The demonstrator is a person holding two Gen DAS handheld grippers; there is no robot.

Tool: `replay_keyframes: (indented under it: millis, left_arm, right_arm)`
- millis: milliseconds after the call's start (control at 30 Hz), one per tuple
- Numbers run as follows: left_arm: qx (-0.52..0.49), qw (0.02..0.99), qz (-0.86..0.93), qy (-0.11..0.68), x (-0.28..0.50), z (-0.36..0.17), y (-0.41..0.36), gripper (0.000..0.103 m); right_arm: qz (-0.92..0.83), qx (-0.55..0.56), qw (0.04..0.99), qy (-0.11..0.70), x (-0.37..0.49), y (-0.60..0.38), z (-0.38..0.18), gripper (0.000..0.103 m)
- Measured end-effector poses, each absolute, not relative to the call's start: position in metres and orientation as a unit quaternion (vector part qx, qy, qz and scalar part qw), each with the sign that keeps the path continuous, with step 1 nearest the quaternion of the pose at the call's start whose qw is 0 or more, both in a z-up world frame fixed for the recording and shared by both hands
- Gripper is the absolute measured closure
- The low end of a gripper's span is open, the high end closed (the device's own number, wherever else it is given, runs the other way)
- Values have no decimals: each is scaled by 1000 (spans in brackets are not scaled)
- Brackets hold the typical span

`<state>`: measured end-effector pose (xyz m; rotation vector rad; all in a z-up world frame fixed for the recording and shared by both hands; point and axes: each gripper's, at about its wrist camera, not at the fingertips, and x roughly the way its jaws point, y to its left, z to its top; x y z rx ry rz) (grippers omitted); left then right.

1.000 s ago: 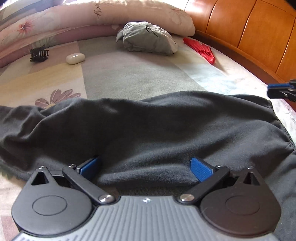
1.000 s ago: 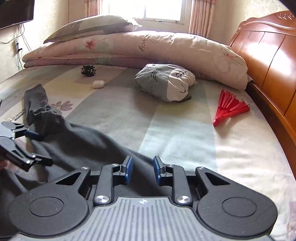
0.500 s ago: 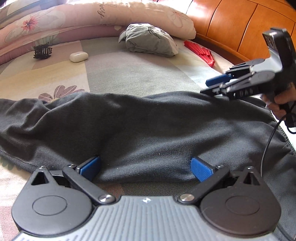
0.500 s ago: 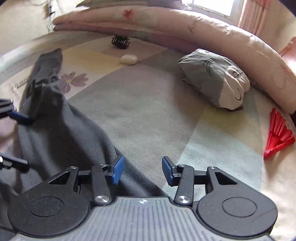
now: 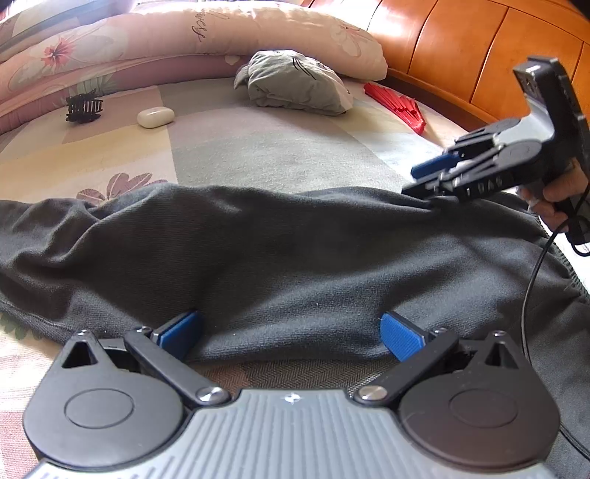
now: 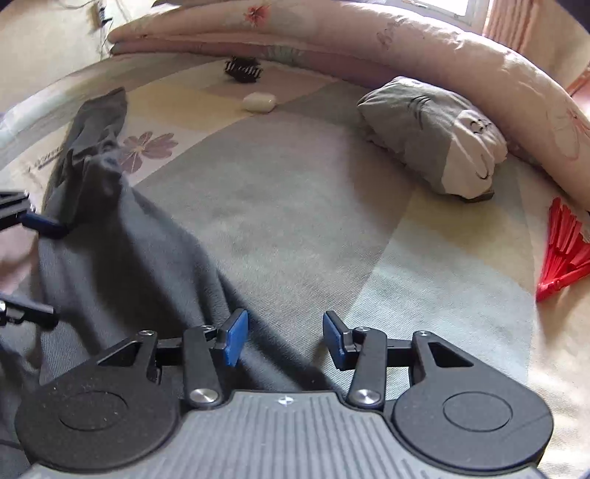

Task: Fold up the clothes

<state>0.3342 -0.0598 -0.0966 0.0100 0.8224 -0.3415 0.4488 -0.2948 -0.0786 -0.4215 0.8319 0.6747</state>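
A dark grey garment lies spread across the bed, stretching left to right in the left wrist view. My left gripper stands wide open at its near edge, and a fold of the cloth bulges between the blue pads. My right gripper is open over the garment's far edge, cloth under its left finger and bare bedsheet under the right. From the left wrist view, the right gripper touches down on the cloth's far right edge, with a hand on its handle. The left gripper shows at the right wrist view's left border.
A grey shark-print cushion lies beyond the garment, with a red folding fan to its right. A white case and a black hair clip sit at the far left. A rolled floral quilt and a wooden headboard bound the bed.
The right gripper swung in from the right, sank to the garment's far edge and opened wider. The left gripper and the cloth by it have stayed put.
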Motion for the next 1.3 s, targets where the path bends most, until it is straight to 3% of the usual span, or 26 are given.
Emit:
replay_keyframes:
  millis: [67,133,233,467,667,767,833,900,1033,1167,1233,1300]
  left_arm:
    - [6,903,-167,397,334,-97,-59,1]
    - [6,902,-167,397,334,-96,-60,1]
    - [4,901,-166,402,335,-93,-61,1]
    - [-30,899,-174,401,335,-76,-55,1]
    - [-17,902,-181,392,333,-67,-58,1]
    - [-8,902,-179,394,330,-68,-55,1]
    - [-8,901,-175,397,329,-69,-53,1]
    - [-12,900,-175,400,328,-70,-53,1]
    - [-13,898,-181,400,324,-70,-56,1]
    - [-5,896,-184,404,322,-69,-62,1]
    - [-4,895,-184,406,322,-68,-63,1]
    - [-2,894,-181,409,321,-66,-65,1]
  right_arm:
    - [325,-216,838,381,438,-289,-79,62]
    - [332,-227,834,378,433,-284,-79,86]
    - [327,-256,832,369,426,-274,-77,100]
    - [250,-215,882,337,457,-284,-62,102]
    - [208,-157,891,371,480,-304,-65,102]
    - [224,-144,892,365,469,-322,-53,92]
    - [223,-146,891,368,463,-337,-49,74]
    - [218,-138,888,380,459,-356,-50,63]
    - [205,-126,878,413,449,-384,-62,61]
    - [193,-145,867,436,435,-395,-80,65]
    - [183,-155,873,425,429,-394,-82,100]
    - [148,-169,884,411,430,-393,-81,101]
